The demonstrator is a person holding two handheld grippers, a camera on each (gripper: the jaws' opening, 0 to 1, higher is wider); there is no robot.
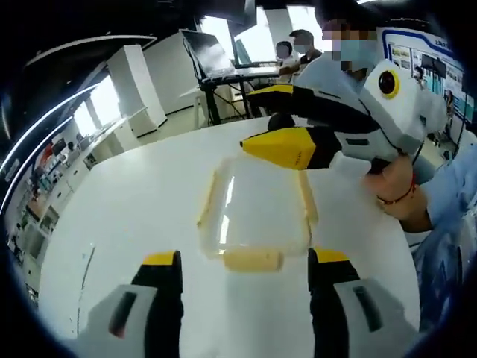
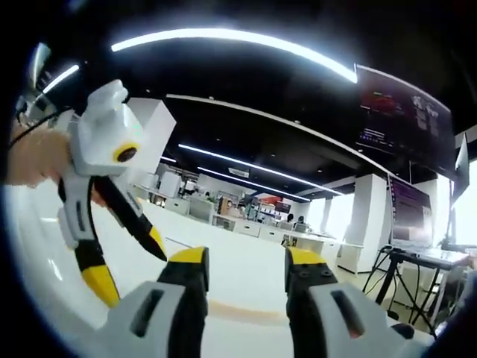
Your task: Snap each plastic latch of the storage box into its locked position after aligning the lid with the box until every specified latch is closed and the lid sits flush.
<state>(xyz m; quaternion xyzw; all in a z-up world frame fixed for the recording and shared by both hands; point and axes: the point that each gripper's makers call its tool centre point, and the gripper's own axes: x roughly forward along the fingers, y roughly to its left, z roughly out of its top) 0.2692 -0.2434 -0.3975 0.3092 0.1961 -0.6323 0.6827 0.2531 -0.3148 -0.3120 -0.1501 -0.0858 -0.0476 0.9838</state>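
Two grippers out over the white worktop (image 1: pixel 112 224)! The clear box (image 1: pixel 257 209) lies flat just ahead of the left gripper (image 1: pixel 244 262), jaws apart, its near latch (image 1: pixel 253 259) between them. The right gripper (image 1: pixel 287 127) hovers above the box's far end, jaws apart too.

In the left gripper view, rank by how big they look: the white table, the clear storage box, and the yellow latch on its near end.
Largest to smallest as seen:
1. white table
2. clear storage box
3. yellow latch on the box's near end

The latch lies nearest the camera, yet looks smallest, so the order is safe.
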